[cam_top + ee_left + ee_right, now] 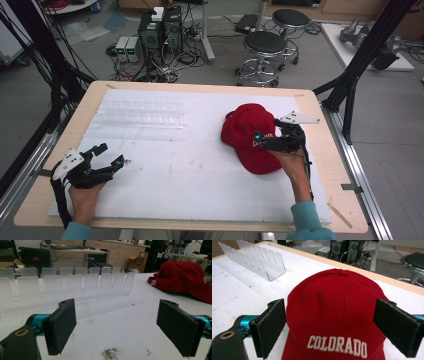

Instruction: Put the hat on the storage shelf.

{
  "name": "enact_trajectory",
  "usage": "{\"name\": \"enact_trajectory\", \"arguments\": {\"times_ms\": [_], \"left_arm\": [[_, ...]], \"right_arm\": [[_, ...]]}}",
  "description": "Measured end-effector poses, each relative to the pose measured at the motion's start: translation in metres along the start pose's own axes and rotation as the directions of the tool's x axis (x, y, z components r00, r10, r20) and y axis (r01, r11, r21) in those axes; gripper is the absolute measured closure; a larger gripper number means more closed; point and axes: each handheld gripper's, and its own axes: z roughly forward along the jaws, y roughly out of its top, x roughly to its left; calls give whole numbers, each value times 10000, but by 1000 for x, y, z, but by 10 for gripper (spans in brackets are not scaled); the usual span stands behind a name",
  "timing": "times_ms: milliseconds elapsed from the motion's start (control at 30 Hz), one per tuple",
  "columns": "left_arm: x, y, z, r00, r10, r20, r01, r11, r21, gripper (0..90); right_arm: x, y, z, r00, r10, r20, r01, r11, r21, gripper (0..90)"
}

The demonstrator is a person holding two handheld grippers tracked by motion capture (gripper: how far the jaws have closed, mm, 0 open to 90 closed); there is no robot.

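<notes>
A red cap (247, 135) with white "COLORADO" lettering lies on the right part of the white board (190, 170). In the right gripper view the cap (337, 310) sits between my right gripper's (332, 315) wide-apart jaws, which flank its front without pressing on it. My right gripper (266, 131) hovers open over the cap's brim side. Near the front left corner my left gripper (111, 155) stands open with nothing between its jaws. The left gripper view shows this gripper (117, 315) above bare board, facing the clear rack (67, 282), with the cap (185, 277) far off to the right.
A clear acrylic slotted rack (142, 112) lies across the back left of the board. The wooden table edge (320, 150) frames the board. Dirt smudges (110, 353) mark the board near my left gripper. Stools (265, 47), computers and cables stand on the floor beyond.
</notes>
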Motion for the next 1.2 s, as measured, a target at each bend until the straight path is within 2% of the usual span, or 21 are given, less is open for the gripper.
{"name": "enact_trajectory", "arguments": {"times_ms": [33, 67, 100, 200, 233, 300, 400, 467, 733, 800, 1033, 1200], "left_arm": [[0, 0, 0, 10000, -18, 0, 18, 10000, -15, 163], [0, 0, 0, 10000, -18, 0, 18, 10000, -15, 163], [0, 0, 0, 10000, -42, 10, 42, 10000, -15, 163], [0, 0, 0, 10000, -55, 6, 55, 10000, -4, 163], [0, 0, 0, 10000, -50, -12, 50, 10000, -1, 163], [0, 0, 0, 10000, -72, -1, 72, 10000, -1, 163], [0, 0, 0, 10000, -73, -3, 73, 10000, -3, 163], [0, 0, 0, 10000, -48, -13, 48, 10000, 6, 163], [0, 0, 0, 10000, -66, 0, 66, 10000, 2, 163], [0, 0, 0, 10000, -63, -7, 63, 10000, 11, 163], [0, 0, 0, 10000, -53, -3, 53, 10000, 7, 163], [0, 0, 0, 10000, -60, -15, 60, 10000, 11, 163]], "right_arm": [[-2, 5, 4, 10000, -94, 12, 93, 9996, 248, 63], [-2, 5, 4, 10000, -94, 12, 93, 9996, 248, 63], [-6, 9, 8, 9998, -100, 146, 95, 9993, 351, 20], [-10, 12, 12, 10000, 15, 11, -16, 9988, 484, 20], [-13, 14, 17, 10000, 22, -16, -20, 9968, 795, 20], [-15, 15, 21, 10000, -13, -51, 18, 9954, 960, 20], [-18, 18, 24, 10000, -29, -8, 30, 9940, 1097, 19], [-22, 19, 27, 9999, 143, 4, -142, 9933, 1146, 19], [-26, 15, 40, 9998, 204, 75, -215, 9837, 1784, 19], [-26, 14, 43, 9999, 101, 135, -125, 9816, 1904, 19], [-26, 9, 55, 9995, 119, 285, -186, 9684, 2487, 20], [-27, 8, 59, 9995, 145, 283, -213, 9655, 2594, 28]]}}
